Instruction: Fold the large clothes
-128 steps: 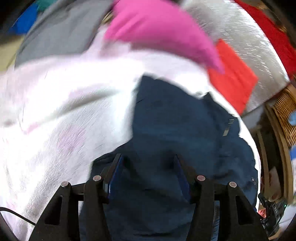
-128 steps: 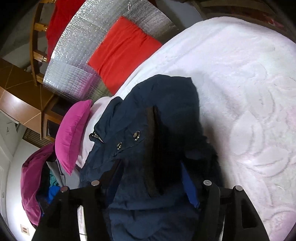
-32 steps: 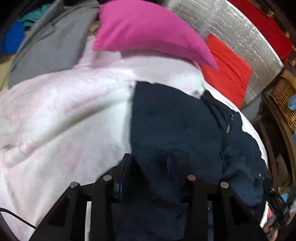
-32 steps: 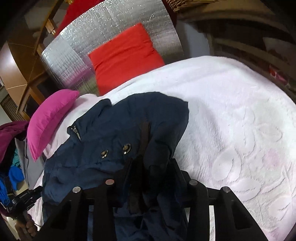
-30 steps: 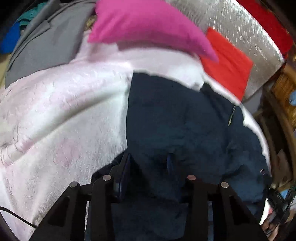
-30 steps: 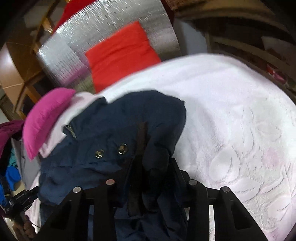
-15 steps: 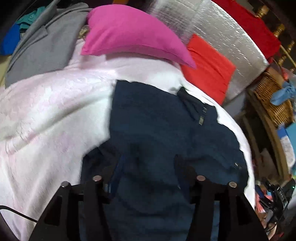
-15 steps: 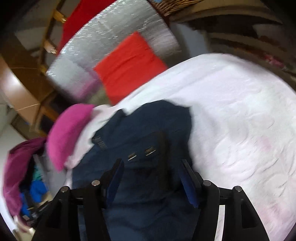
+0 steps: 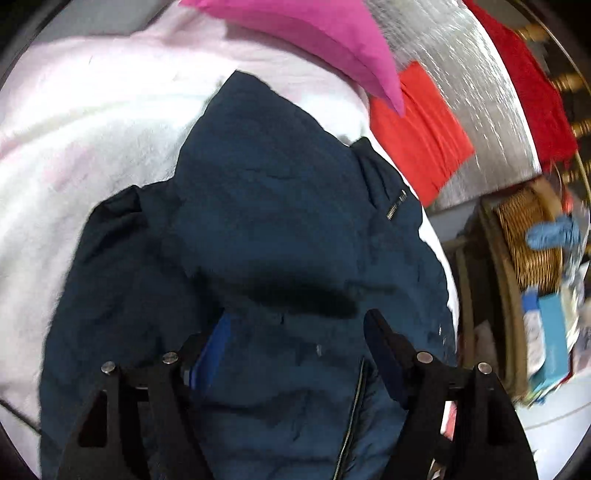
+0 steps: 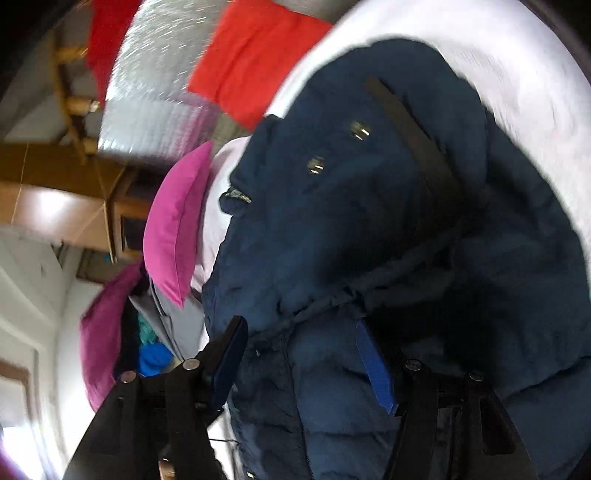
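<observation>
The navy padded jacket lies on the bed's pale pink bedspread, bunched and partly folded, with its bulk running away from both grippers toward the pink pillow and the red cushion at the head of the bed. In the left wrist view, the left gripper hangs directly over the near end of the jacket; its jaws have just been opening and now stand wide, fabric lying below and between them but neither pad pressing on it. In the right wrist view, the right gripper is likewise spread apart over the jacket's quilted body, its jaws having opened a moment ago, with a puffy ridge of cloth between them that they do not pinch. The snaps and a dark strap lie farther out along the jacket from the right gripper, so the garment's long axis points roughly forward from both hands, slanting in the right view. Both grippers sit at the same near end, side by side, neither clearly closer; the picture is blurred by motion, so fine edges are hard to place. My judgement is that a fold has just been released, and the next move depends on finding a fresh edge near the jaws to carry toward the far end.
</observation>
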A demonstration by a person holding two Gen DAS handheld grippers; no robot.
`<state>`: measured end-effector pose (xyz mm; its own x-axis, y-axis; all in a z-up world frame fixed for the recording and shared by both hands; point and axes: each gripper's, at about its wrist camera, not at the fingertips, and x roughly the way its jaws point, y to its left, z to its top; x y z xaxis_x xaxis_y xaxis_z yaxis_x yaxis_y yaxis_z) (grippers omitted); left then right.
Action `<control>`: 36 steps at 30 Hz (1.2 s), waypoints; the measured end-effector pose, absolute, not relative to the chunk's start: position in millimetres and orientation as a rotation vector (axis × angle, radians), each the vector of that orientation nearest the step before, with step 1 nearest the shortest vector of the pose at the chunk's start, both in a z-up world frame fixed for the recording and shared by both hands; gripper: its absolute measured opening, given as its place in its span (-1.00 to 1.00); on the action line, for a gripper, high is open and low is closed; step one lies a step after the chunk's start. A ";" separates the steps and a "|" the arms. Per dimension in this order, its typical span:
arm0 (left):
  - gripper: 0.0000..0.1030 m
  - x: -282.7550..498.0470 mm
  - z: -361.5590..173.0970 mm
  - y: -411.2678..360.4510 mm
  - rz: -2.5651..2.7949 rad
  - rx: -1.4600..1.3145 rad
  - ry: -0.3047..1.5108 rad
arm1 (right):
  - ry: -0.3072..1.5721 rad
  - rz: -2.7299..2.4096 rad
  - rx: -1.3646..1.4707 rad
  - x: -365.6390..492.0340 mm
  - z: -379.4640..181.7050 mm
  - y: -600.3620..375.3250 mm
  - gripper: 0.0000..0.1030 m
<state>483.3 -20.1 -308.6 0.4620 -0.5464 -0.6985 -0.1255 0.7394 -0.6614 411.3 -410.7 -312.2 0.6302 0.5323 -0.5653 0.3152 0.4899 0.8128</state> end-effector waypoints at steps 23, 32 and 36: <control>-0.62 486.5 -296.1 -9.2 -0.257 -0.839 0.919 | 0.651 0.007 0.948 427.3 -281.8 -433.2 -0.63; -0.39 496.4 -318.3 -4.9 -0.175 -0.805 1.040 | 0.832 0.018 1.044 437.7 -318.5 -447.3 -0.57; -0.11 490.1 -315.8 -6.1 -0.148 -0.755 1.042 | 0.867 0.032 1.091 437.2 -322.1 -450.1 -0.47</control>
